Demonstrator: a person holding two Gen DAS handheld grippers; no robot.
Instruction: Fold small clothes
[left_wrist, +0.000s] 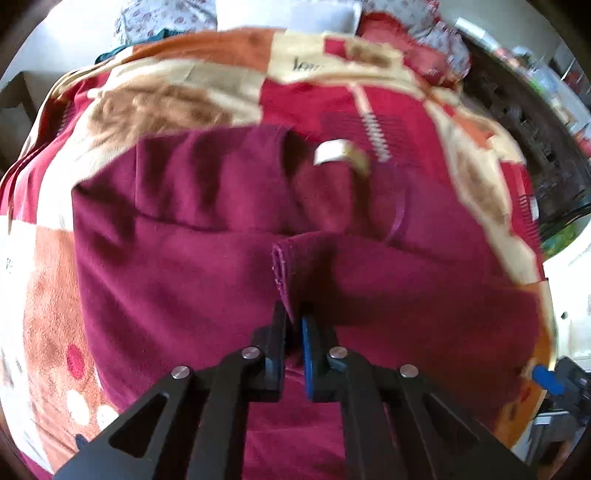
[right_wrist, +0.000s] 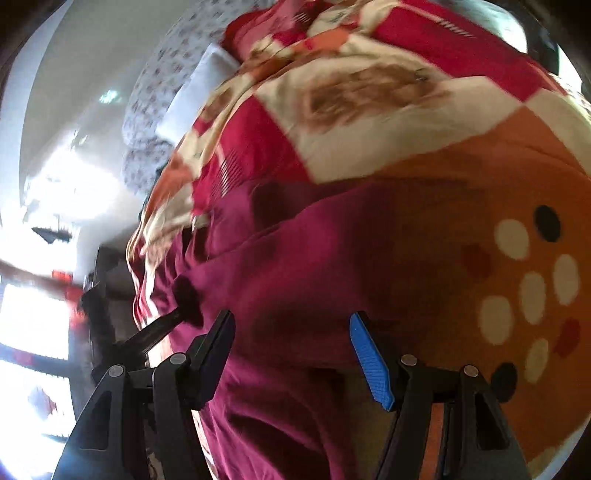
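A dark maroon garment (left_wrist: 207, 266) lies spread on a patterned blanket (left_wrist: 155, 107), with a white label (left_wrist: 328, 152) near its far edge. My left gripper (left_wrist: 293, 325) is shut on a raised fold of the maroon garment at its middle. In the right wrist view the same garment (right_wrist: 303, 266) fills the centre. My right gripper (right_wrist: 291, 332) is open and empty, its jaws wide apart just above the cloth. The other gripper (right_wrist: 162, 325) shows at the left edge of the garment in this view.
The blanket (right_wrist: 369, 92) has red, cream and orange patches with dots and covers a bed. A floral pillow (left_wrist: 166, 18) and white pillow (right_wrist: 199, 88) lie at the far end. Dark furniture (left_wrist: 535, 140) stands to the right of the bed.
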